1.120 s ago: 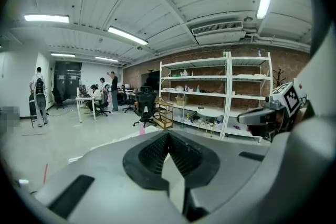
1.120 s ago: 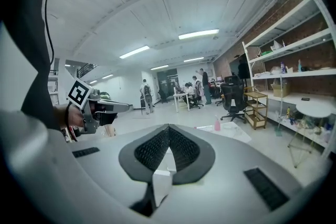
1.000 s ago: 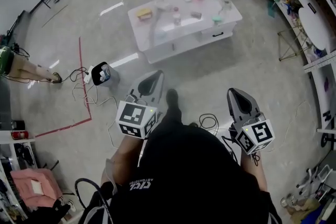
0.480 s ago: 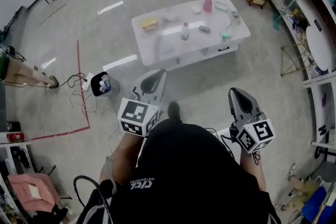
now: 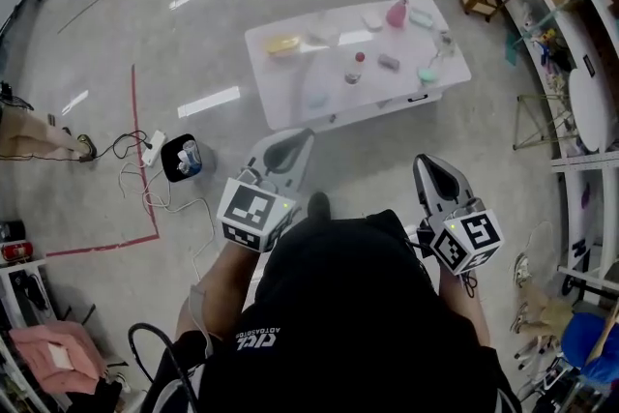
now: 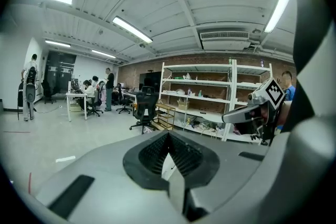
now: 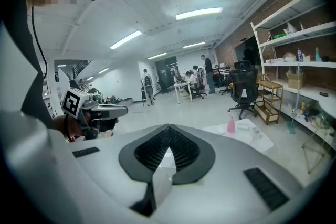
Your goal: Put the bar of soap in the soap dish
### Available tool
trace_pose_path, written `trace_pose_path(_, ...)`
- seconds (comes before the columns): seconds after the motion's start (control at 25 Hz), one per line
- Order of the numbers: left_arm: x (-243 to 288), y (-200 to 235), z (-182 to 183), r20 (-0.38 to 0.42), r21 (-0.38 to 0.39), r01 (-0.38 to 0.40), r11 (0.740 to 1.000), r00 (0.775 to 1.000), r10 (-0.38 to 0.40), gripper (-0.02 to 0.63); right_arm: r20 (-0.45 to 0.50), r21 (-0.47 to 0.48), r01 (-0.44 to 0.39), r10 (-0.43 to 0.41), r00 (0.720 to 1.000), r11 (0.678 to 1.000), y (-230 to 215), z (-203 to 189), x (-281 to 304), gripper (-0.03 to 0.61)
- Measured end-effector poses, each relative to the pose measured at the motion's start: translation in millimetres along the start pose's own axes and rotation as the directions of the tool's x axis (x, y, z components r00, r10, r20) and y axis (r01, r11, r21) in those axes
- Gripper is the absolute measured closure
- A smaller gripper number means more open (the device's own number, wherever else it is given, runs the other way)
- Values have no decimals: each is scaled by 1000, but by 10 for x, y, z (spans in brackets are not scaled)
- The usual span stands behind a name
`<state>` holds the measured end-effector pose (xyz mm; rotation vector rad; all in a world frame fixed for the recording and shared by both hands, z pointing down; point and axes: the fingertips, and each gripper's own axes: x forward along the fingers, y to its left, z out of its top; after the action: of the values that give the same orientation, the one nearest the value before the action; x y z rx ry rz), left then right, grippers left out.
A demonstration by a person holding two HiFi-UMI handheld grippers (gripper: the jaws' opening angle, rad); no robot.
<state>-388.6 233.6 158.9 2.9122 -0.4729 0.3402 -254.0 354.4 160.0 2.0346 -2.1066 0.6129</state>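
Left gripper (image 5: 290, 148) and right gripper (image 5: 432, 174), grey, hand-held, jaws pressed together, empty, well short of the white low table (image 5: 290, 106). Small greyish bar (image 5: 389, 62) on it, probably the soap: stiff, slick; pinch its long sides.

open lab-office: brick wall (image 6: 178, 59), metal shelving (image 6: 197, 98), office chair (image 6: 144, 108), people at desks (image 6: 88, 93), ceiling strip lights (image 6: 132, 30).

The right gripper's (image 7: 168, 126) 2 jaws are pressed together with nothing between them, the left gripper (image 7: 118, 110) shows at the left, and beyond the tips a low white table (image 7: 244, 138) carries a pink bottle (image 7: 231, 125) near a black office chair (image 7: 244, 84).
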Motion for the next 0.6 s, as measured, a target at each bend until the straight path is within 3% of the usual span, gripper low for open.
trace_pose_path(0.36,426,195,110,5,-26,-7,1000,1000,7,604,-52,-2,-8,7,999,1000,-215,117,354,565)
trace_pose_path(0.6,718,447,246,-3,-8,-59,998,998,59,604,-38,7,-42,42,998,999,-460,234,758,565)
